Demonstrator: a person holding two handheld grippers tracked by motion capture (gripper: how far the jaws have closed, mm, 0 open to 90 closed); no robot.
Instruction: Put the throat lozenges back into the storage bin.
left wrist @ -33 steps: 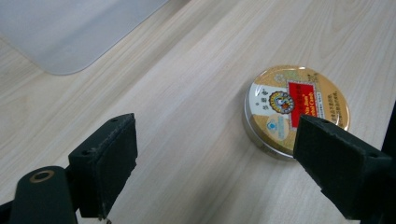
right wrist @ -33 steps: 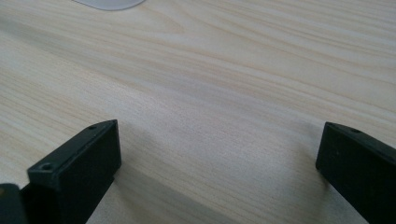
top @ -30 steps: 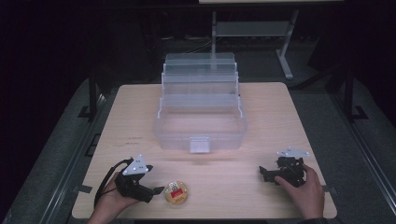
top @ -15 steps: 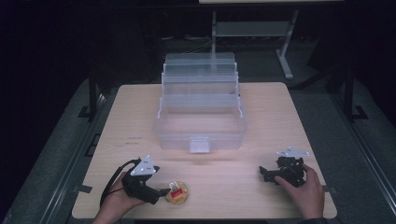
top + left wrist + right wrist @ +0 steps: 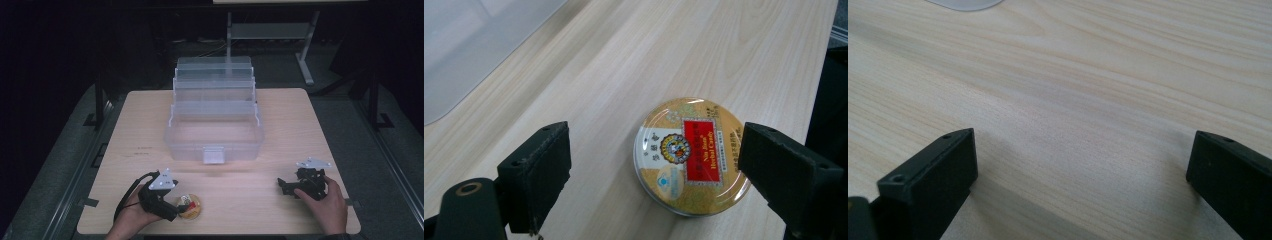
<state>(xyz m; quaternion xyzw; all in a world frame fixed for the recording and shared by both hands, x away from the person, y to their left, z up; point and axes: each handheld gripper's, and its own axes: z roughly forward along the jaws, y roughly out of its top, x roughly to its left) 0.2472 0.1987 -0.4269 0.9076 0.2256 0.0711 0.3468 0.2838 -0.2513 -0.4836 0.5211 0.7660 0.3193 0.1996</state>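
The round tin [image 5: 691, 160] lies flat near the front left corner of the surface [image 5: 280, 125], between the released left claw [image 5: 654, 175]. The right claw [image 5: 1083, 185] rests released near the front right corner.

Tin [image 5: 190, 206] label too small (high view); left tool [image 5: 177, 210] partly overlapping it

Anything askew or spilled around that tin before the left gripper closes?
Nothing stands out. The round tin lies flat, lid on, between the open jaws of the left gripper, nearer one jaw. The clear tiered box stands open and upright. The right gripper rests open.
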